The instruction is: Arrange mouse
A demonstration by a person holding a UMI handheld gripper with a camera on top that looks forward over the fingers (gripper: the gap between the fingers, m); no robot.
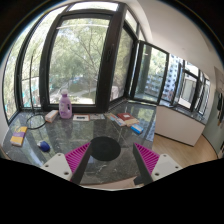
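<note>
On the glass table (pixel 100 130) I count 1 black mouse (pixel 103 150), 1 pink bottle (pixel 65 104), 1 yellow box (pixel 18 137), 1 small blue object (pixel 44 147) and 1 red-and-white pack (pixel 126 119). A few pale items lie near the bottle, too small to count surely. The gripper (pixel 108 157) shows 2 fingers, each with 1 magenta pad (pixel 77 156).

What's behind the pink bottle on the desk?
Behind the pink bottle only the window and trees outside show. The sill section directly behind it is covered. The gripper jaws stand open, empty.
</note>
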